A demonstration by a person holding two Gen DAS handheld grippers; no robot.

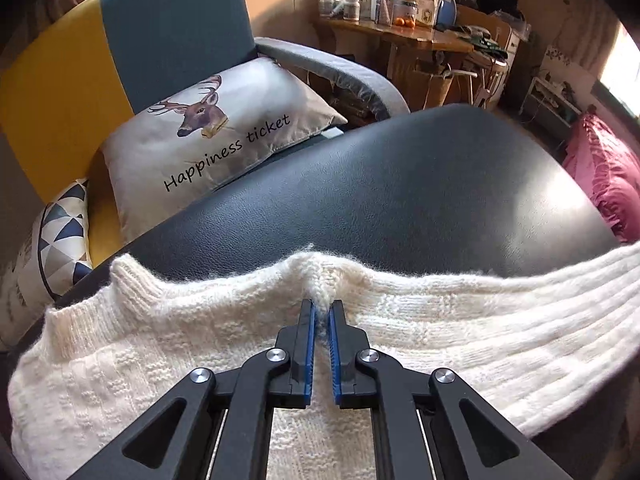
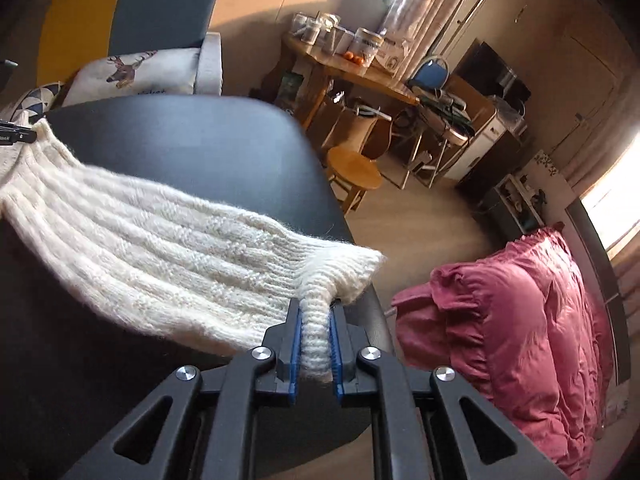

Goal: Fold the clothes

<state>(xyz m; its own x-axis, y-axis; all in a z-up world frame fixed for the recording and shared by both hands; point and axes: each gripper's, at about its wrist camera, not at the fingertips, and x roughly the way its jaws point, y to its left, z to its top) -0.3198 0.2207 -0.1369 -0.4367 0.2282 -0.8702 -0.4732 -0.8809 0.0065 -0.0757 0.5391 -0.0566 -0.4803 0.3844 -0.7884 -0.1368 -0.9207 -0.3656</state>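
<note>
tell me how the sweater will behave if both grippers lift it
Likely floppy: the sweater already sags between the right gripper and the left gripper. The chunky, fuzzy knit probably stretches and grips the pads rather than slipping. It may drag on the black leather seat.

bare dark leather top (image 1: 420, 184) open beyond the white sweater (image 1: 160, 360), deer cushion (image 1: 224, 136) and sofa back (image 1: 168, 28) crowding its far left edge, pink quilt (image 2: 520, 320) close off the right edge, wooden stool (image 2: 354, 172) and cluttered table (image 2: 360, 76) past the far corner

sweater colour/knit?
Cream-white sweater, chunky ribbed and textured knit; clearest in the left wrist view.
</note>
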